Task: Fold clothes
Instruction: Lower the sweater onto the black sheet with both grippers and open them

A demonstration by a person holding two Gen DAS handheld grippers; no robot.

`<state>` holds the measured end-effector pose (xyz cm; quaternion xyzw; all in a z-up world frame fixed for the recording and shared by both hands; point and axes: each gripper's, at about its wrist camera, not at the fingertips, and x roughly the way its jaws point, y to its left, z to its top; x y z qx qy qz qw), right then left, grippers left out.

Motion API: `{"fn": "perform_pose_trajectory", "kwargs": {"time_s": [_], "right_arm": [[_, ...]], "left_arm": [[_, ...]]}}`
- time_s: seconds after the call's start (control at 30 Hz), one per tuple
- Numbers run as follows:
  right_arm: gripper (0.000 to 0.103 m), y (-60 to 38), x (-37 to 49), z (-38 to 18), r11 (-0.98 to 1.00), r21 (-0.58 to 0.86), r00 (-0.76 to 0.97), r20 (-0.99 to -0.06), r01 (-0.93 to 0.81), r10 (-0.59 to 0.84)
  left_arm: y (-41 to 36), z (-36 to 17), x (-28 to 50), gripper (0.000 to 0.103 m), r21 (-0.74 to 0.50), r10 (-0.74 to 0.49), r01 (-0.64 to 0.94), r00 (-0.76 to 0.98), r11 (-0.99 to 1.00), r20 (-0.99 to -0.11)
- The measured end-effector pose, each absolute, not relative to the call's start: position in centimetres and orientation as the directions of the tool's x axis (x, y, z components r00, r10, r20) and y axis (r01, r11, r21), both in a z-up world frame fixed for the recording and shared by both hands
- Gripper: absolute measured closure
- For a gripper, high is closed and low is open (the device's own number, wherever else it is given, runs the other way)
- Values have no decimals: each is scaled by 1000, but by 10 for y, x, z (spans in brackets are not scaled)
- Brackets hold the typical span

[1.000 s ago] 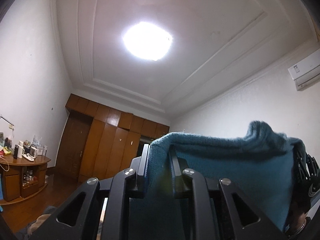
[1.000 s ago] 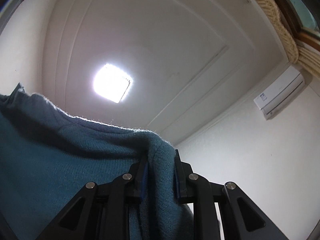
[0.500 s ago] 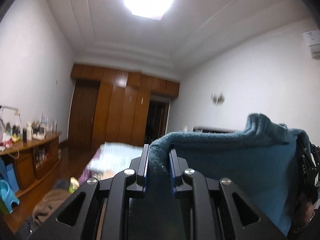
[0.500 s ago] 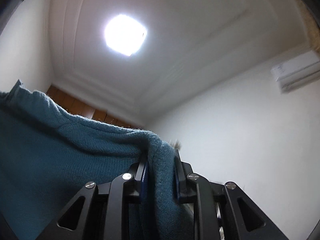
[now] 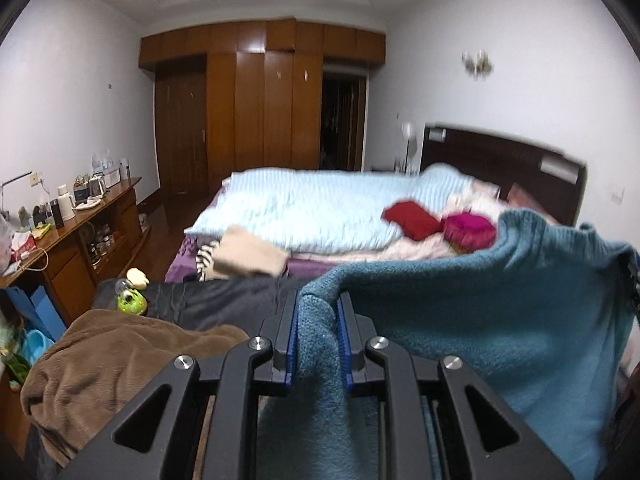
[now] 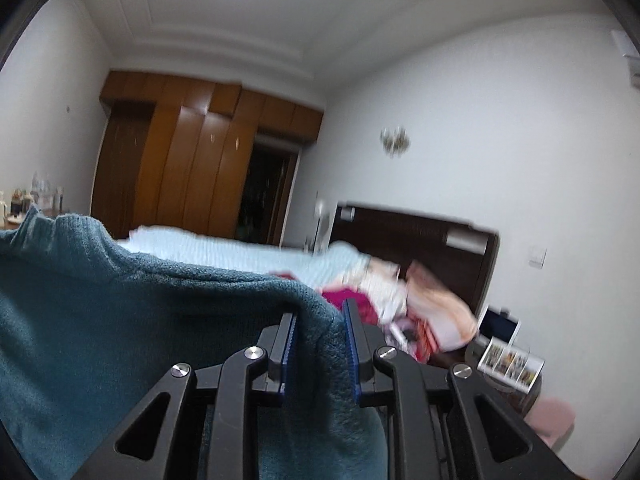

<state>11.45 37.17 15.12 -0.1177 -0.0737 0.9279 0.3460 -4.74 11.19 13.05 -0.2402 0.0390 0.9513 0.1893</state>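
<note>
A teal knitted sweater (image 5: 500, 320) hangs stretched between my two grippers, held up in the air. My left gripper (image 5: 318, 312) is shut on its upper left edge, with the cloth running off to the right. My right gripper (image 6: 320, 320) is shut on the other upper edge of the sweater (image 6: 100, 320), with the cloth spreading to the left. The lower part of the sweater is hidden below both views.
A bed (image 5: 312, 208) with a pale blue quilt lies ahead, with red (image 5: 412, 220) and magenta (image 5: 470, 230) folded items and a beige garment (image 5: 248, 256). A brown blanket (image 5: 112, 356) lies near left. A wooden sideboard (image 5: 80, 232) stands left, a wardrobe (image 5: 260, 100) behind.
Both grippers have tilted down from the ceiling toward the bed, still holding the sweater. The room and bed have come into view.
</note>
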Motion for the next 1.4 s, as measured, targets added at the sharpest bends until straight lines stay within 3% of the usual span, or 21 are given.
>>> {"fn": "perform_pose_trajectory", "kwargs": {"time_s": [0.27, 0.53, 0.63, 0.73, 0.77, 0.8, 0.83, 0.87, 1.07, 1.4], "right_arm": [[82, 428, 53, 73, -789, -200, -684, -405, -581, 606], [82, 446, 18, 11, -808, -238, -622, -534, -539, 572], [82, 446, 8, -1, -821, -251, -599, -580, -513, 552], [74, 449, 0, -14, -833, -256, -563, -637, -490, 527], [67, 451, -2, -19, -832, -255, -544, -656, -492, 523], [56, 454, -2, -21, -830, -249, -534, -666, -498, 521], [29, 456, 1, -21, -827, -239, -538, -662, -509, 522], [17, 458, 3, -20, -824, -228, -542, -657, -519, 523], [17, 464, 12, -15, -809, -217, -547, -639, -546, 540], [17, 463, 15, -8, -778, -254, -513, -629, -574, 584]], "left_arm": [[147, 48, -97, 83, 29, 254, -360, -711, -932, -655], [165, -3, -120, 82, 58, 208, -363, -649, -930, -732], [169, -14, -127, 74, 77, 180, -356, -635, -931, -751], [172, -27, -134, 64, 101, 141, -349, -603, -932, -785], [171, -31, -136, 61, 97, 137, -347, -591, -933, -795], [170, -34, -138, 55, 93, 133, -345, -577, -934, -806], [168, -37, -141, 53, 88, 130, -343, -564, -935, -816], [166, -39, -143, 50, 80, 131, -342, -551, -936, -824], [144, -23, -139, 47, -23, 214, -353, -513, -935, -831], [65, 34, -65, 35, -50, 294, -424, -532, -904, -794]]}}
